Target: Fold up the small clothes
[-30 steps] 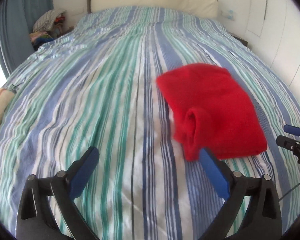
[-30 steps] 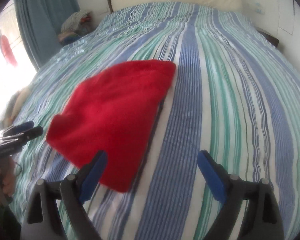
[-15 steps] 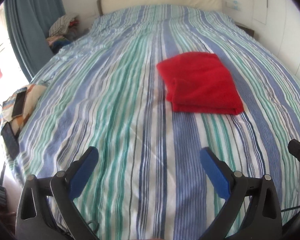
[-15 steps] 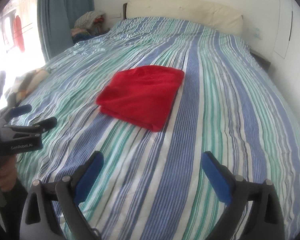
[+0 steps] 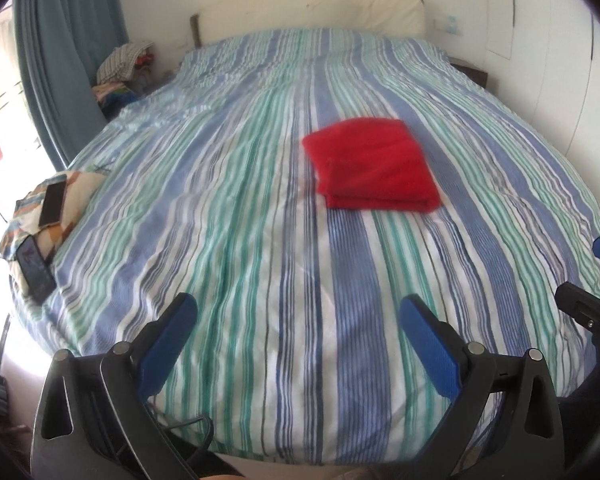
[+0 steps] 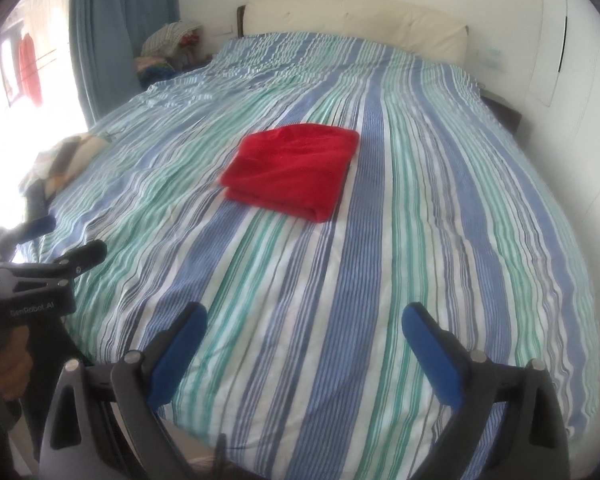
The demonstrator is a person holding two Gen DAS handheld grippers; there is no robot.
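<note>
Your left gripper (image 5: 296, 316) has its jaws wide apart and holds nothing. Your right gripper (image 6: 304, 324) is wide too, with nothing in it. Both hang over the near edge of the bed (image 5: 228, 240). The red cloth (image 5: 374, 168) lies folded flat on the bed, well apart from both grippers. Two phones (image 5: 54, 202) lie on a pillow (image 5: 82, 188) at the bed's left edge.

Striped bed (image 5: 260, 208) bearing folded red garment (image 5: 370, 162), patterned cushion (image 5: 66, 194).

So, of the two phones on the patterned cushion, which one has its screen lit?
The lower phone, nearest the bed's foot corner: its screen shows a bluish picture, while the upper phone is dark and blank on the patterned cushion.
</note>
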